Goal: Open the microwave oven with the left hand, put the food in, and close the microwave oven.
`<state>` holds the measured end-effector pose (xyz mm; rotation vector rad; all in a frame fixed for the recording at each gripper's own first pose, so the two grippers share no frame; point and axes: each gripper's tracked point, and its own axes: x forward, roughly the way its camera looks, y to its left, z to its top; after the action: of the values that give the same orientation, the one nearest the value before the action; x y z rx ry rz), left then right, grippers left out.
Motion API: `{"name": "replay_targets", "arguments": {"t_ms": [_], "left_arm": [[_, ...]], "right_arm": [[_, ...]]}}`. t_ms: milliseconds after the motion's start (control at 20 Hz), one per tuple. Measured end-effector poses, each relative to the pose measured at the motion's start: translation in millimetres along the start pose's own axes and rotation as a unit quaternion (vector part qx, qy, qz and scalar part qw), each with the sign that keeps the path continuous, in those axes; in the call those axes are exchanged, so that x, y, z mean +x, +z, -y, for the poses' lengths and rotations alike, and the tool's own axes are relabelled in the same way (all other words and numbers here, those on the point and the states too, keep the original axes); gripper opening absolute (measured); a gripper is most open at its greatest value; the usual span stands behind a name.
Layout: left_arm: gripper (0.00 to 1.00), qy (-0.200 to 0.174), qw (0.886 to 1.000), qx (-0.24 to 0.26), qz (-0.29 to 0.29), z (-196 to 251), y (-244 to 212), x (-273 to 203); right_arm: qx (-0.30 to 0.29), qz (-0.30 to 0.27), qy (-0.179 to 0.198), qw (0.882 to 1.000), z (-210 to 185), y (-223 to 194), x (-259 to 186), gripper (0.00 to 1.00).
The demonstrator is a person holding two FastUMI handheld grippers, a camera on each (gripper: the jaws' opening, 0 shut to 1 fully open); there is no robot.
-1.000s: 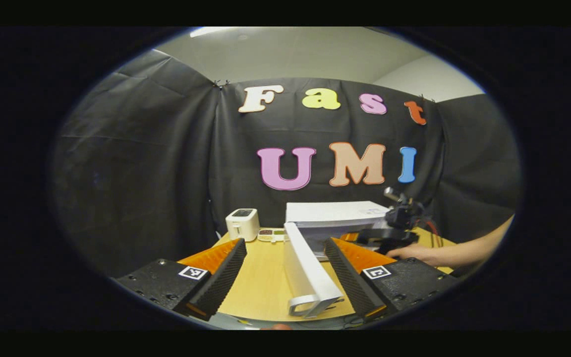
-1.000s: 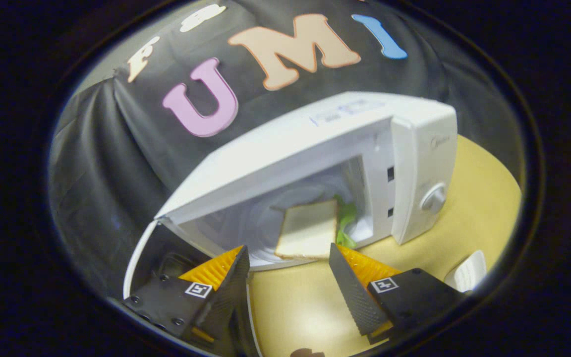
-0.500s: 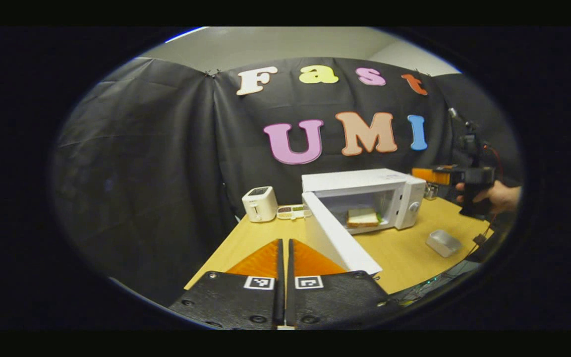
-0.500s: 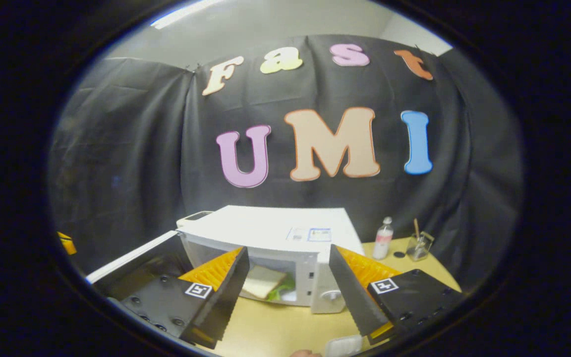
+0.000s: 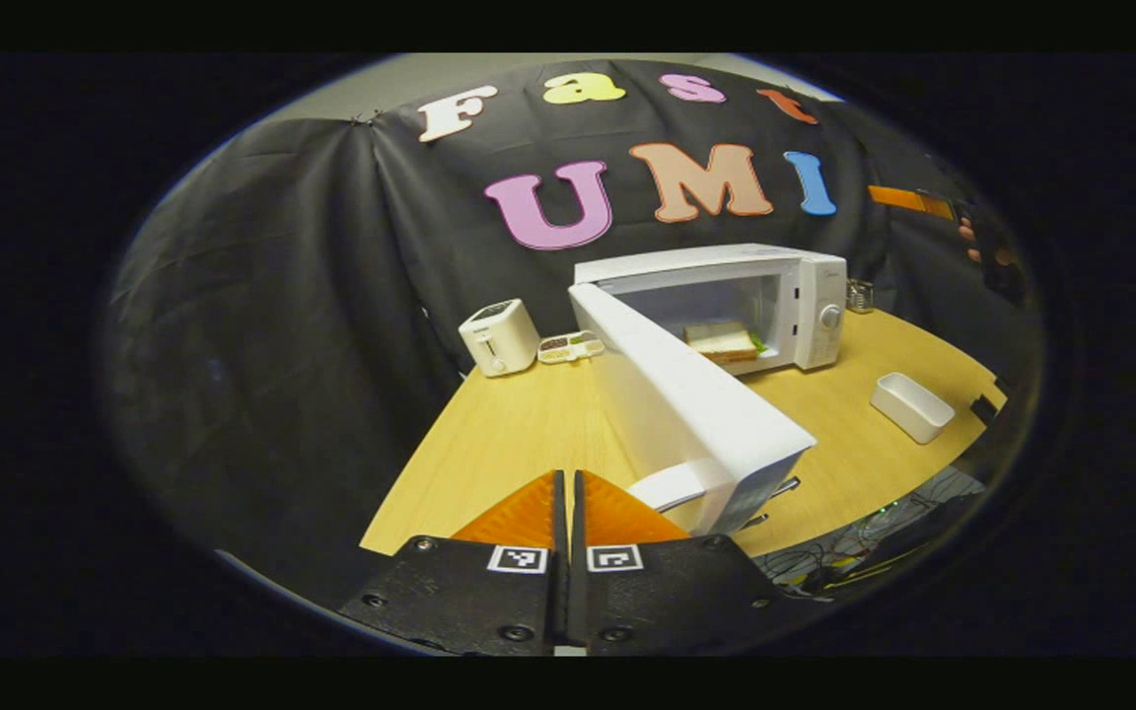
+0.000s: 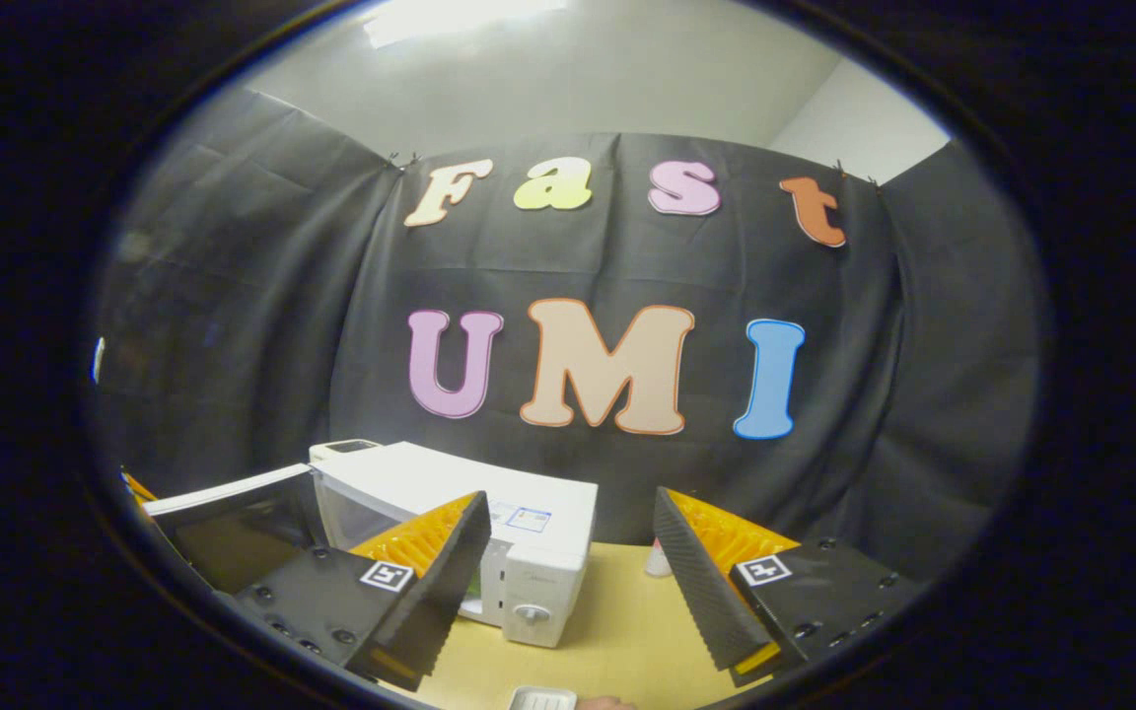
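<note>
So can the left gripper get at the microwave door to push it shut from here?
Probably yes. The left gripper, shut, sits just short of the open door near its handle, and nothing lies between them.

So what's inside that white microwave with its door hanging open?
A sandwich lies on the floor of the microwave, bread on top with a bit of green at its edge. The open door hides the left part of the cavity, so anything there can't be seen.
</note>
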<state>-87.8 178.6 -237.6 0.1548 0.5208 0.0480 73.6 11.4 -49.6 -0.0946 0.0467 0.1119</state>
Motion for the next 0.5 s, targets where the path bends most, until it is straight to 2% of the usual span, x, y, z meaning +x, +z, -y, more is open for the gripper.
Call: {"name": "replay_targets", "arguments": {"t_ms": [200,500], "left_arm": [[0.01,-0.004,1.0,0.0,-0.01,18.8,-1.1,4.3],[0.01,-0.045,0.999,0.016,-0.013,67.2,4.7,11.5]], "right_arm": [[-0.001,0.01,-0.017,1.0,24.0,5.5,-3.3,0.96],[0.004,0.008,-0.029,1.0,46.1,2.5,-5.8,0.96]]}}
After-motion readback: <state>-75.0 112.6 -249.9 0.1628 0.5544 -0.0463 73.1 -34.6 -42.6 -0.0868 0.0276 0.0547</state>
